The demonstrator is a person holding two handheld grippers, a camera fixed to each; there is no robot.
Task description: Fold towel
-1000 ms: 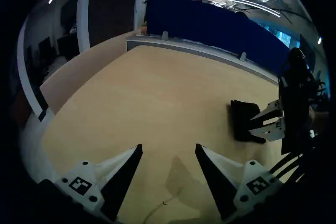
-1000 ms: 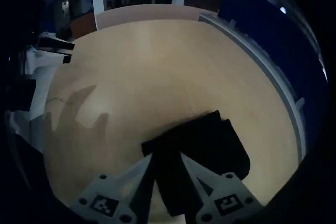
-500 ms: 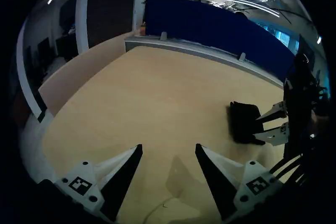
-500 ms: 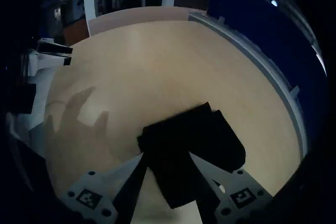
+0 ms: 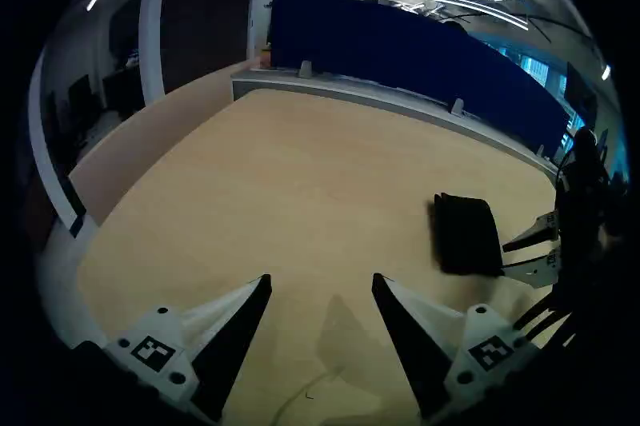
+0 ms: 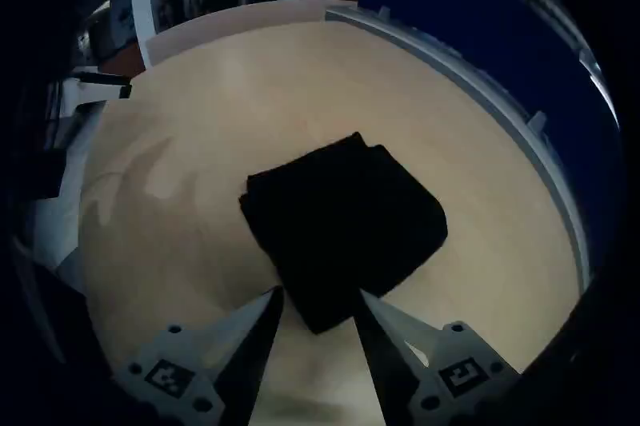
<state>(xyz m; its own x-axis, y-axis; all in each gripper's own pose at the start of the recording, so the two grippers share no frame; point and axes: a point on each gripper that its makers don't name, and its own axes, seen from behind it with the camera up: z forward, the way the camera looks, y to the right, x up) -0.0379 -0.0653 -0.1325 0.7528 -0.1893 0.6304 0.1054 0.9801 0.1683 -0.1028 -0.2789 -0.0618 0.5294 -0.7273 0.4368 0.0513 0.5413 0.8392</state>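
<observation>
Backed off since earlier, the right tool (image 6: 318, 292) stands spread, empty; the folded towel (image 6: 344, 222) lies flat on the bench (image 6: 280, 82) just ahead. Well apart, the left tool (image 5: 320, 276) hovers spread. Snagging the towel's near corner could undo the fold.

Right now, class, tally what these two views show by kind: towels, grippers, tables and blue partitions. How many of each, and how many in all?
Black folded towel: 1
Grippers: 2, the left gripper and the right gripper, both with jaws apart
Wooden table: 1
Blue partition: 1
Total: 5
</observation>
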